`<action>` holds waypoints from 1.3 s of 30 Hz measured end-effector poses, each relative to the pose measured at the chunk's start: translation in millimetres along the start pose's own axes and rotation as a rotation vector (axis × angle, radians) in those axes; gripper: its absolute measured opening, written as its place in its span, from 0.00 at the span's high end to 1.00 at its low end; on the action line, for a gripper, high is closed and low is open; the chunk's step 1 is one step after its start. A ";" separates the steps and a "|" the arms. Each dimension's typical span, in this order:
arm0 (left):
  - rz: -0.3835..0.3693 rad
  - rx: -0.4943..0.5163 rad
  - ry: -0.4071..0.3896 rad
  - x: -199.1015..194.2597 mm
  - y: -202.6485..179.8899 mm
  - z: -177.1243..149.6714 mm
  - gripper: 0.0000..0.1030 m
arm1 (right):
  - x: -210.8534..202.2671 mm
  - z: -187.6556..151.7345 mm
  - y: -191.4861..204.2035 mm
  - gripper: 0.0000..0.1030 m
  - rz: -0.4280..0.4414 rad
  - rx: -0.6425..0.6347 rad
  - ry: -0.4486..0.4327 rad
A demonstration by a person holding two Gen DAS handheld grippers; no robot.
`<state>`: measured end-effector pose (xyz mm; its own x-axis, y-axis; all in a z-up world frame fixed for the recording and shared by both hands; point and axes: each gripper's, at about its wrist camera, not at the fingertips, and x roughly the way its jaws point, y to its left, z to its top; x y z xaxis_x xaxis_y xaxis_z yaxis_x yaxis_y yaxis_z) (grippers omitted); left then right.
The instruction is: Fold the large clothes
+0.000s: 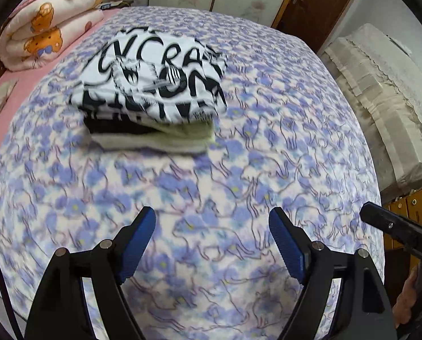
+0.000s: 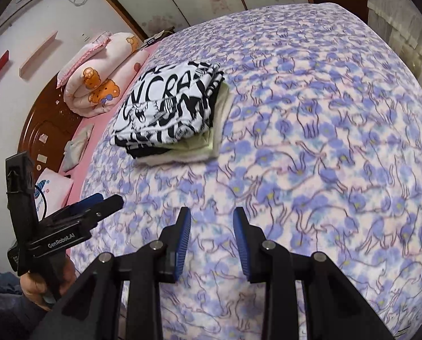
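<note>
A stack of folded clothes lies on the bed: on top a white shirt with black lettering (image 1: 154, 82), under it a black piece and a pale green piece (image 1: 182, 133). The stack also shows in the right wrist view (image 2: 165, 110). My left gripper (image 1: 212, 238) is open and empty, held above the purple flowered bedspread (image 1: 239, 184), well short of the stack. My right gripper (image 2: 211, 235) is open with a narrower gap, empty, above the bedspread (image 2: 310, 141). The left gripper also shows at the left of the right wrist view (image 2: 97, 201).
A rolled pink bear-print quilt (image 1: 49, 25) lies at the head of the bed on a pink sheet. A brown headboard (image 2: 40, 130) and small pillows (image 2: 77, 147) are at the left. A covered piece of furniture (image 1: 381, 99) and a door (image 1: 318, 2) stand past the bed's right side.
</note>
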<state>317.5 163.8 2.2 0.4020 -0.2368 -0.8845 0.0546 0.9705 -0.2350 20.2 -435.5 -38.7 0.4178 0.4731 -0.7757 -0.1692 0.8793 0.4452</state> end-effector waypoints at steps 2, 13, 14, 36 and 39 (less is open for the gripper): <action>0.006 -0.009 0.006 10.6 -10.4 -12.3 0.21 | 6.9 -11.8 -8.8 0.70 -0.004 -0.005 0.004; 0.079 0.047 0.011 72.9 -49.8 -55.4 0.21 | 42.7 -60.9 -59.1 0.70 -0.022 0.051 -0.023; 0.078 0.054 0.004 76.5 -51.9 -58.8 0.21 | 46.0 -65.3 -60.8 0.70 -0.028 0.047 -0.028; 0.110 0.097 -0.172 -31.3 -92.8 -163.8 0.07 | -40.0 -176.8 -31.5 0.43 -0.148 0.007 -0.222; 0.118 0.098 -0.187 -47.2 -96.9 -180.2 0.07 | -53.1 -190.8 -29.4 0.43 -0.160 0.002 -0.232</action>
<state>128.6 72.7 -5.9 0.5722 -0.1182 -0.8115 0.0824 0.9928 -0.0865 -167.3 -476.0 -96.0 0.6321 0.3032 -0.7131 -0.0832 0.9415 0.3266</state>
